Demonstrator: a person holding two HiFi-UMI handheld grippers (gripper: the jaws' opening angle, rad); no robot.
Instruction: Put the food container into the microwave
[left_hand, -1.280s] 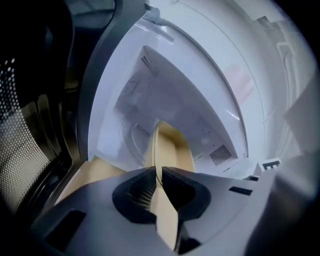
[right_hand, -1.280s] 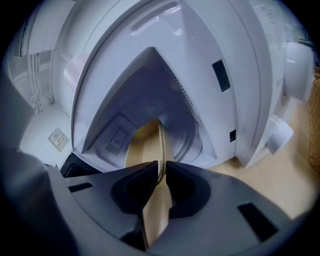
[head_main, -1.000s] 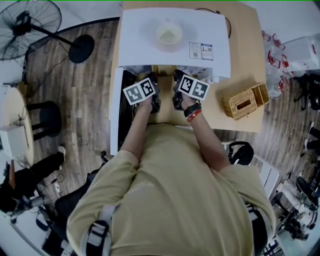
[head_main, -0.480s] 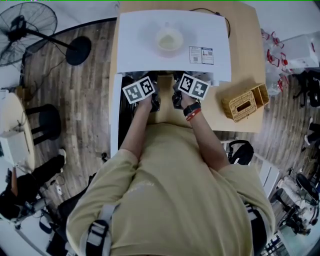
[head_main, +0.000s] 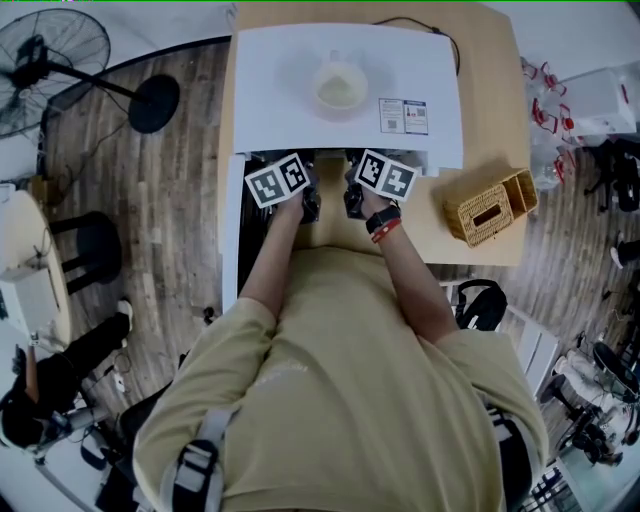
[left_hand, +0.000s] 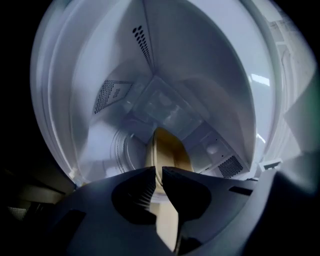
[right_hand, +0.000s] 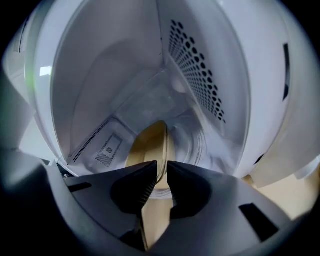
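Gripping the food container (left_hand: 169, 150) by its thin tan rim, my left gripper (left_hand: 156, 172) has its jaws almost together, with only that edge between them. The right gripper (right_hand: 161, 167) pinches the opposite rim in the same way. Both gripper views look past the container into the white cavity of the microwave (head_main: 345, 60), with perforated vents on the walls and the round turntable (right_hand: 194, 142) on its floor.

I judge the task well advanced. The container is already inside the opening and over the turntable, though I cannot tell whether it rests on the turntable or hangs just above it. What is left, as I read it, is to set it down, part both pairs of jaws and draw the grippers back out towards the near side.

In the head view, both forearms reach forward side by side, and the marker cubes sit right at the mouth of the microwave. The jaws and the container are hidden under its top. The door (head_main: 228, 230) stands open on the left. On the wooden surface (head_main: 490, 90) to the right, a wicker basket (head_main: 490, 203) sits well clear.
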